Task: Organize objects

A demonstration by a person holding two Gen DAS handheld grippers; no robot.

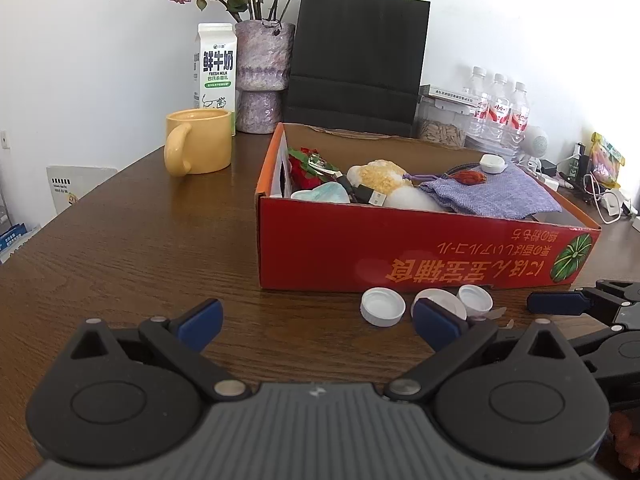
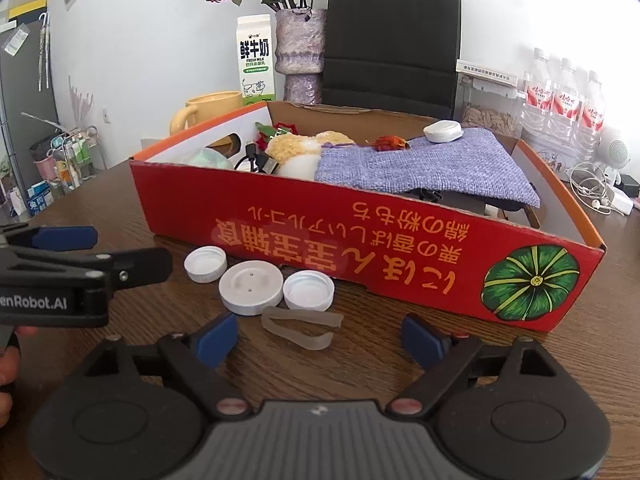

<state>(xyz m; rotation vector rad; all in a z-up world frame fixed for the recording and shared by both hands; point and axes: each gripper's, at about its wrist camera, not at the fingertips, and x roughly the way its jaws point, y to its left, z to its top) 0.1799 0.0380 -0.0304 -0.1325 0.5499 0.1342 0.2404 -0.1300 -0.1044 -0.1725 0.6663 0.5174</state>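
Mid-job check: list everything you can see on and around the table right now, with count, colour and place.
box: 1, red, table centre
caps: 2, white, in front of the box
disc: 1, white, between the caps
rubber band: 1, clear, nearest the right gripper
pouch: 1, purple, in the box
mug: 1, yellow, left of the box
milk carton: 1, white, behind the mug
vase: 1, purple, holding flowers
bag: 1, black, behind the box
water bottles: 3, clear, far right
left gripper: open
right gripper: open, empty
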